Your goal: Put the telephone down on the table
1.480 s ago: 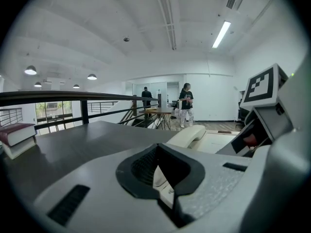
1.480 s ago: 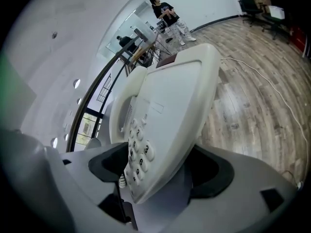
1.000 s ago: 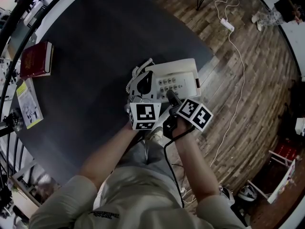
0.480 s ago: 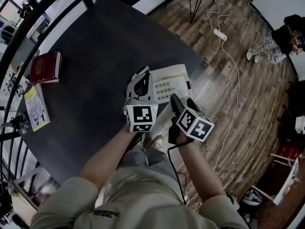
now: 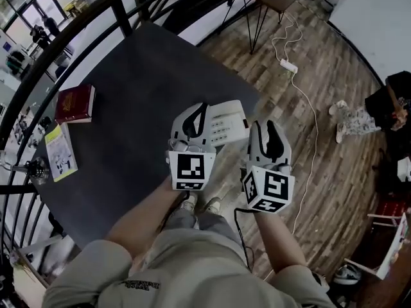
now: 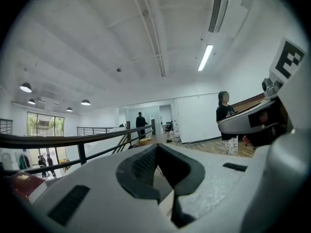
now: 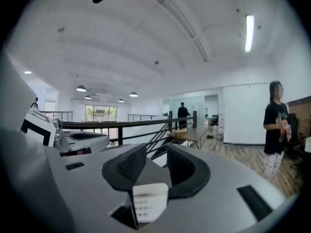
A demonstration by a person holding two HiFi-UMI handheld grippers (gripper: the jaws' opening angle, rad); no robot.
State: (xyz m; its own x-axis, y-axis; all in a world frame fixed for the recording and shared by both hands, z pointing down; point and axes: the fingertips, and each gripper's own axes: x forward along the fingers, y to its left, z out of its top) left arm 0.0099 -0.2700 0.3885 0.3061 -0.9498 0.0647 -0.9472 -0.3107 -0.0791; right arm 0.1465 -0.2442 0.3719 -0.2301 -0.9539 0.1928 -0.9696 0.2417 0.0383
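The cream telephone (image 5: pixel 226 122) lies on the dark table (image 5: pixel 128 101) by its near right edge, partly hidden behind my left gripper. Both grippers are lifted well above it and point level across the room. My left gripper (image 5: pixel 195 113) (image 6: pixel 156 152) is shut, its pads meeting at the tips with nothing between them. My right gripper (image 5: pixel 270 132) (image 7: pixel 156 158) hangs to the right of the phone, beyond the table's edge; its jaws are closing, with a narrow gap left and nothing in it. A bit of the keypad (image 7: pixel 149 203) shows far below through that gap.
A red book (image 5: pixel 74 103) and a booklet (image 5: pixel 60 151) lie at the table's left side. A black railing (image 5: pixel 122 8) runs behind the table. A power strip and cable (image 5: pixel 288 65) lie on the wooden floor. A person (image 7: pixel 276 115) stands farther off.
Both grippers have risen from the telephone towards the camera. The right one has rolled upright and its jaws have narrowed. The telephone stays on the table.
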